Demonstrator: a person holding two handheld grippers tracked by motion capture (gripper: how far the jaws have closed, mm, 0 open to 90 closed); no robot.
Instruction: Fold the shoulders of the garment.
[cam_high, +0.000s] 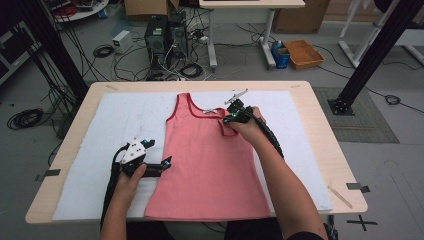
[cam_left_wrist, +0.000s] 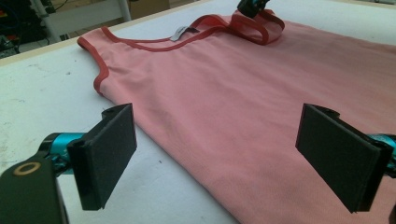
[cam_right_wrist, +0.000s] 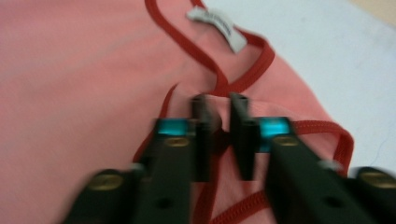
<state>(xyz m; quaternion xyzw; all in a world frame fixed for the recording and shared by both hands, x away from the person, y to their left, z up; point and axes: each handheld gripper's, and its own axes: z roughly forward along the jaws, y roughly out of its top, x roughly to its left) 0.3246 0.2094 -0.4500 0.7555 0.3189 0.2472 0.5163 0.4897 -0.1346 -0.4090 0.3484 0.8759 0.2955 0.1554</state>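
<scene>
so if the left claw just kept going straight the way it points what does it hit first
Probably the pink tank top. The left claw stands wide open, low over the white mat, at the top's side edge, aimed across the fabric. Depth is unclear, so it might skim above the cloth first.

Light wooden table (cam_high: 320, 145) standing on a grey floor, white padded mat (cam_high: 125, 117) covering most of its top, pink tank top (cam_high: 205, 165) with red trim lying flat on the mat, one shoulder strap (cam_left_wrist: 257, 28) folding over
</scene>
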